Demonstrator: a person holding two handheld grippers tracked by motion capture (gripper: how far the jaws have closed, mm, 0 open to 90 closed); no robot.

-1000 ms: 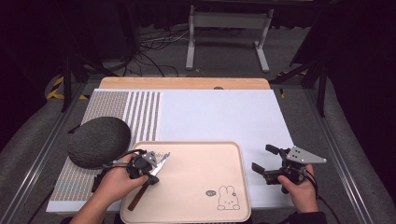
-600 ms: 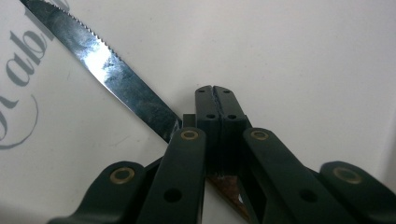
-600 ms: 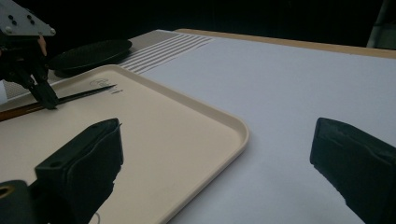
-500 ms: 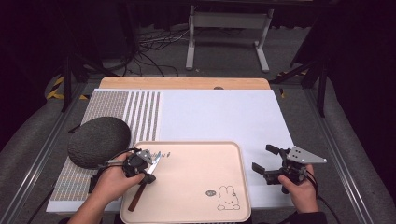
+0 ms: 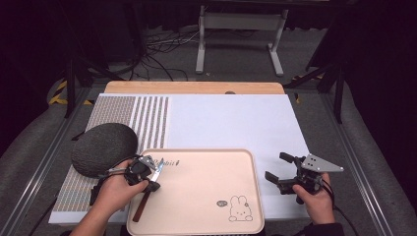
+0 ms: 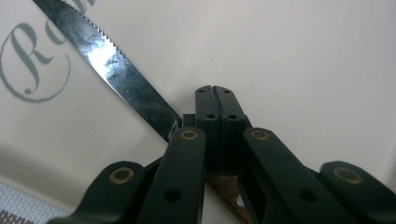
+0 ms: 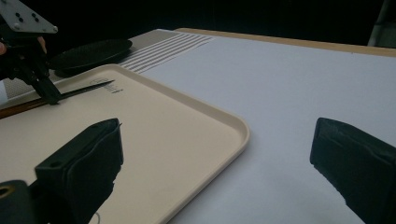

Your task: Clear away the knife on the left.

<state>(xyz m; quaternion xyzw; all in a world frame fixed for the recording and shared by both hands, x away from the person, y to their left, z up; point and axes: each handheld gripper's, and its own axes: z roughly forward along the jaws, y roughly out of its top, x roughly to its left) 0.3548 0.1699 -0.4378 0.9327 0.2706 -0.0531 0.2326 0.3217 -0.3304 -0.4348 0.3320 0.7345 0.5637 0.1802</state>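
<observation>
Left gripper (image 5: 147, 178) low over knife (image 5: 156, 176)

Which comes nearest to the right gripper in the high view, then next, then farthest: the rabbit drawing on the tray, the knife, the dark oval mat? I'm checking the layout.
Measured from the right gripper:
1. Rabbit drawing, on the tray's near right corner.
2. Knife, at the tray's left edge by the left gripper.
3. Dark oval mat, left of the tray.

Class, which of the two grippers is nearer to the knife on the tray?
Left. The left gripper sits on the knife where blade meets handle, jaws shut; the right gripper waits, open, beyond the tray's right edge.
</observation>
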